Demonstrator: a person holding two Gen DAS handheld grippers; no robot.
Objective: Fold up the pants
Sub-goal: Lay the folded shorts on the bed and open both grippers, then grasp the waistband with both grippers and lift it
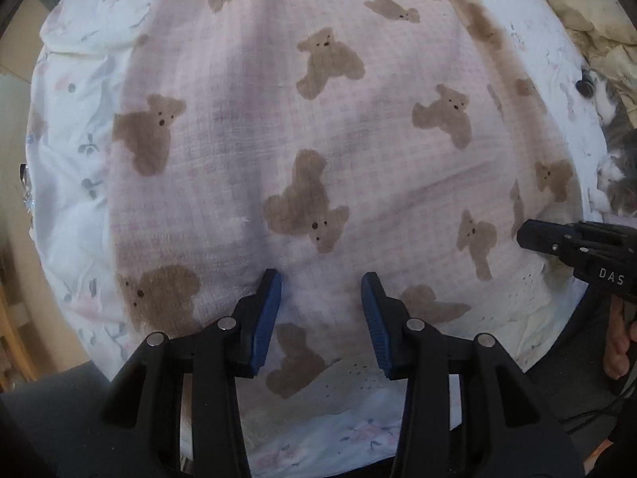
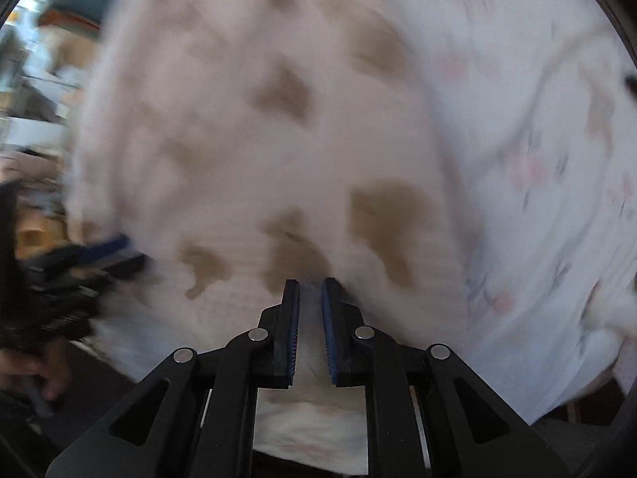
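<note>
The left gripper (image 1: 321, 279), black with ribbed blue pads, has its jaws clearly apart and released. The tips stand over the pale pink checked pants with brown teddy bear print (image 1: 318, 139), and the cloth shows between them without being pinched. Whether the tips touch the fabric, I cannot tell.

The right gripper (image 2: 310, 283) has its jaws almost closed, with only a narrow gap between the blue pads. Its view is blurred, so I cannot tell if a thin fold of cloth is caught there. In the left wrist view this gripper appears at the right edge of the frame, just beside the right border of the pants, with the fingers (image 1: 615, 354) of a hand under it.

The pants fill the middle of both frames. The material is soft, crinkled gauze with fine squares, and it has a white eyelet hem (image 1: 358, 374) at the lower centre. They lie spread on a white bedsheet with small floral print (image 1: 71, 183). A grey and white furry cat (image 1: 621, 139) lies at the right edge.
</note>
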